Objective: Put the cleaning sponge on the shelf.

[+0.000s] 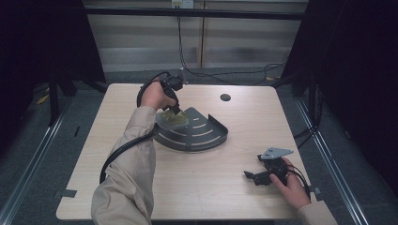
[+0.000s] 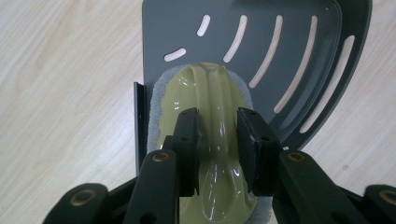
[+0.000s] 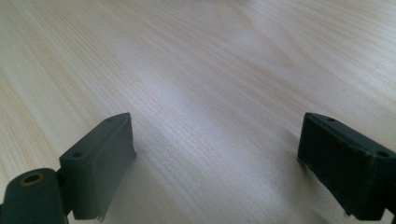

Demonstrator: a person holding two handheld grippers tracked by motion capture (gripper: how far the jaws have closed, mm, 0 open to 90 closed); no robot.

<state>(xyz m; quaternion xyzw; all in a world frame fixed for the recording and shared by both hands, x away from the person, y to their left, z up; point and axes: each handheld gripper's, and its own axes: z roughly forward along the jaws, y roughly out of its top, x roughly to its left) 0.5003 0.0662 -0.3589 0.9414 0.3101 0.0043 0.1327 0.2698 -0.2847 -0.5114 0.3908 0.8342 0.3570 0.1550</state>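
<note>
Left gripper (image 2: 218,140) is clamped on the raised central ridge of a glossy, pale yellow-green translucent plastic scrubber with a grey fuzzy pad under it (image 2: 205,140); both black pads press the ridge's sides. The scrubber is oval, smooth and shiny on top, and its felt-like base shows as a thin rim around it. Its long axis runs straight ahead along the jaws, far end pointing toward the slotted floor of a dark grey quarter-round sheet-metal corner shelf (image 2: 280,51). The scrubber sits over the shelf's pointed corner, directly under the jaws. The shelf is matte, with curved slots showing wood through them, and has a low upturned rim along the curved edge, far right of the jaws; a straight wall edge lies just left of the left jaw. The light wood-grain laminate table (image 1: 197,187) is bare on both sides of the shelf. Right gripper (image 3: 217,158) has its jaws wide apart with nothing between them, low over the wood with open room around.
</note>
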